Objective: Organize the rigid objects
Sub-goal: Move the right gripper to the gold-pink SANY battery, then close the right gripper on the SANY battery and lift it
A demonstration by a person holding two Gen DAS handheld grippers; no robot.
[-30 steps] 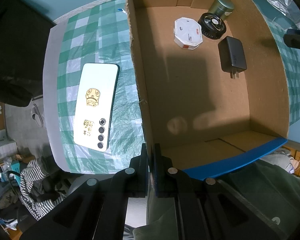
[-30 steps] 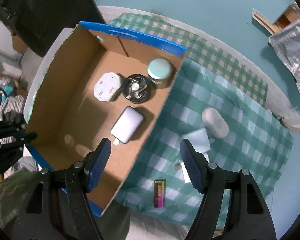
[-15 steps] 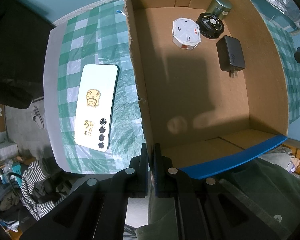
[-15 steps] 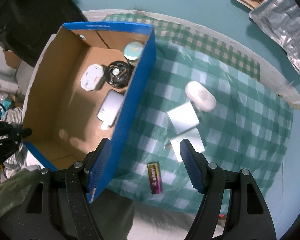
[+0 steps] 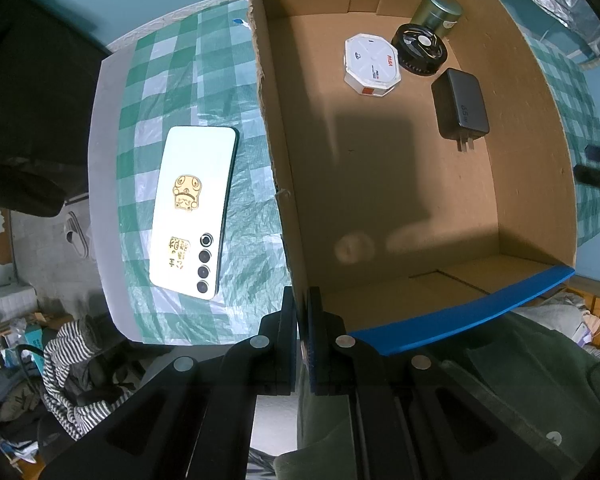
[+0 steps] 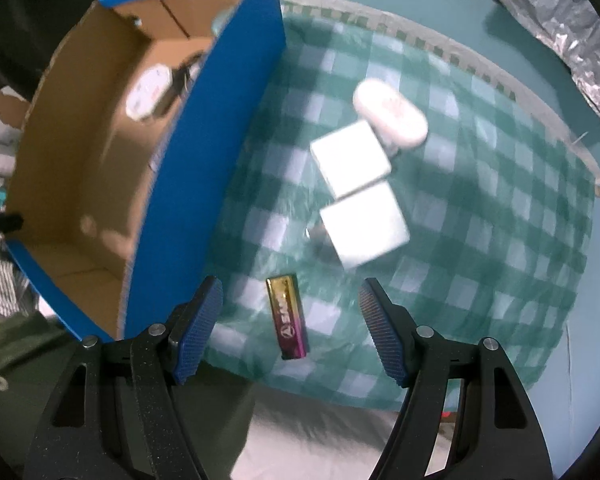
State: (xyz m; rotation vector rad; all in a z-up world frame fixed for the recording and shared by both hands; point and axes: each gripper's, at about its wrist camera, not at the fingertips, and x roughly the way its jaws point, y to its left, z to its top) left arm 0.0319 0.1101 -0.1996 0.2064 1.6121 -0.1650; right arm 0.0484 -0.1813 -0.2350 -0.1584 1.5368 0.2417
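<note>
Left gripper (image 5: 302, 312): jaws pinched shut on the corrugated wall of the cardboard box (image 5: 276, 152) at its near corner, pointing straight down. Box is brown inside, blue outside along the rim, with a ragged torn top edge on the gripped wall.

Inside the box, at the far end: a white octagonal case (image 5: 372, 65), a round black ribbed disc (image 5: 420, 50) touching it, a dull green metal tin (image 5: 440, 14) behind the disc, and a matte black charger (image 5: 460, 104) with two prongs, lying flat.

Outside, just beside the gripped wall: a white phone (image 5: 192, 212) lying back up, gold stickers on it, on the green-and-white checked plastic cloth (image 5: 160, 64).

Right gripper (image 6: 290, 320): jaws standing wide apart, nothing held; ribbed blue pads (image 6: 198, 326). Pointing down over the cloth. A small glossy gold-to-magenta battery (image 6: 288, 316) lies flat on the cloth between the fingertips, apart from both pads. Farther off: two white square blocks (image 6: 350, 164) touching, and a rounded white oval case (image 6: 390, 116) against the farther one. This view is motion-blurred.
</note>
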